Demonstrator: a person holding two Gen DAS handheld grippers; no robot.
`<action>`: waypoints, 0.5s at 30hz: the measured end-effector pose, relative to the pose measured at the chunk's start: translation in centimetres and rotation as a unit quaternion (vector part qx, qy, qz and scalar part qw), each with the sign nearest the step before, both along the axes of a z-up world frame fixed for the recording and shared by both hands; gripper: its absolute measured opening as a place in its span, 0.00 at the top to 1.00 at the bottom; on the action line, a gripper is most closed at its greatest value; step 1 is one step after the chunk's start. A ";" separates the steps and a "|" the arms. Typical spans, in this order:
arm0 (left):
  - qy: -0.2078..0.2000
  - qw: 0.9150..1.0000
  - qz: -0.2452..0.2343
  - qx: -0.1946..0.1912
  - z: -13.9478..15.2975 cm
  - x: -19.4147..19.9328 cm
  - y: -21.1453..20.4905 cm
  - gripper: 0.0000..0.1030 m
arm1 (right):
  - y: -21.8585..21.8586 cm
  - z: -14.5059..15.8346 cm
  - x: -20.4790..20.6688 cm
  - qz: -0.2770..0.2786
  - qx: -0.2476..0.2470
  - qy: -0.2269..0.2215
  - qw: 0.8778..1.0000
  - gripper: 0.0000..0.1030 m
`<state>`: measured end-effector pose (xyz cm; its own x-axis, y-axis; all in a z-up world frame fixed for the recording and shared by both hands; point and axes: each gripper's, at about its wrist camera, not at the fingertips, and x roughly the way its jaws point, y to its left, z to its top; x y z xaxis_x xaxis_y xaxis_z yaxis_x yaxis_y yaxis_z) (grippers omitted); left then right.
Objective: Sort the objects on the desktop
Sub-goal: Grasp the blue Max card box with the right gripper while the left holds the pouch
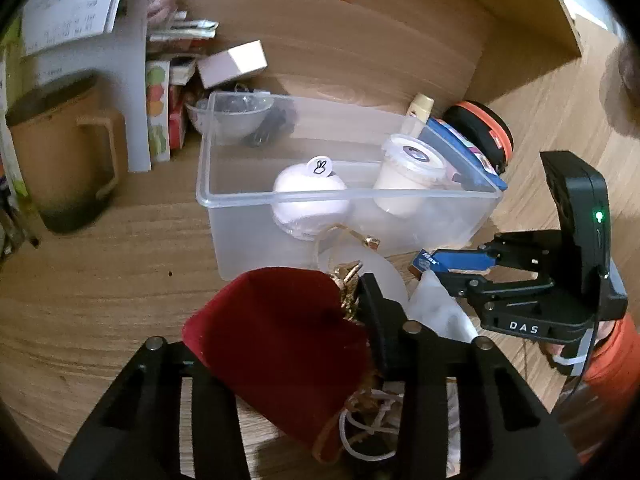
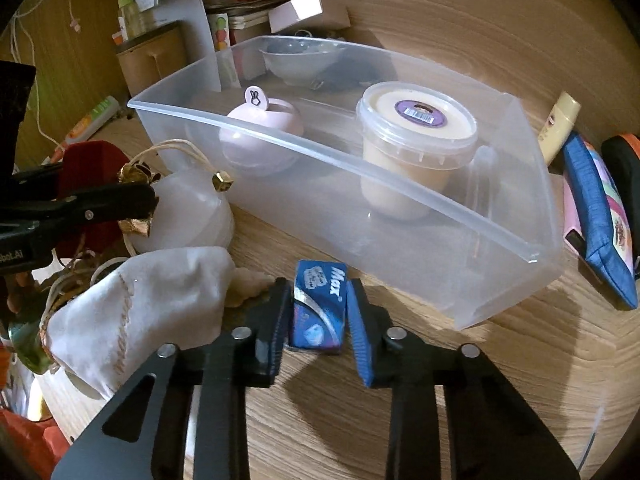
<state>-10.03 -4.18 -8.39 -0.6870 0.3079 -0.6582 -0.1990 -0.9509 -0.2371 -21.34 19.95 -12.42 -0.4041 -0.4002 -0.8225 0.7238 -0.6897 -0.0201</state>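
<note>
A clear plastic bin (image 1: pixel 248 199) (image 2: pixel 400 176) stands on the wooden desk. It holds a pale round container with a bunny tag (image 1: pixel 308 196) (image 2: pixel 260 128) and a lidded cream tub (image 1: pixel 412 176) (image 2: pixel 416 136). My left gripper (image 1: pixel 320 312) is shut on a dark red velvet pouch (image 1: pixel 280 340) (image 2: pixel 92 160) just in front of the bin. My right gripper (image 2: pixel 318 304) (image 1: pixel 436 266) is shut on a small blue "Max" box (image 2: pixel 318 312) (image 1: pixel 426 258), close to the bin's near wall.
A white drawstring pouch (image 2: pixel 140 304) and a frosted round bottle (image 2: pixel 188 212) lie left of the right gripper. A blue pencil case (image 2: pixel 600 216), an orange-rimmed black item (image 1: pixel 484 136) and a cream tube (image 2: pixel 560 124) sit right of the bin. A brown mug (image 1: pixel 60 160), books and boxes stand behind.
</note>
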 end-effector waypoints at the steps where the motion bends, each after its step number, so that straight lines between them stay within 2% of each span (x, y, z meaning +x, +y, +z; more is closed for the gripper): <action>1: 0.004 1.000 -0.002 -0.006 0.1 0.1 0.1 0.63 | 0.1 0.0 0.2 0.000 0.001 0.001 1.000 0.76; 7: 0.027 0.999 -0.005 -0.035 0.7 0.5 0.7 0.70 | 0.3 0.1 0.7 -0.010 0.004 0.012 1.000 0.76; 12: 0.032 0.999 -0.010 -0.030 1.3 0.8 0.7 0.81 | 1.1 0.5 1.0 -0.009 -0.014 0.010 1.000 0.76; 15: 0.039 0.999 -0.008 -0.033 1.8 1.1 0.7 0.83 | 1.7 1.2 1.2 -0.010 -0.033 0.009 0.999 0.76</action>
<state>-8.93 -3.50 -6.56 -0.7325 0.2761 -0.6222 -0.2293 -0.9607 -0.1562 -20.10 21.66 -11.19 -0.4263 -0.4459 -0.7870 0.7101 -0.7040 0.0141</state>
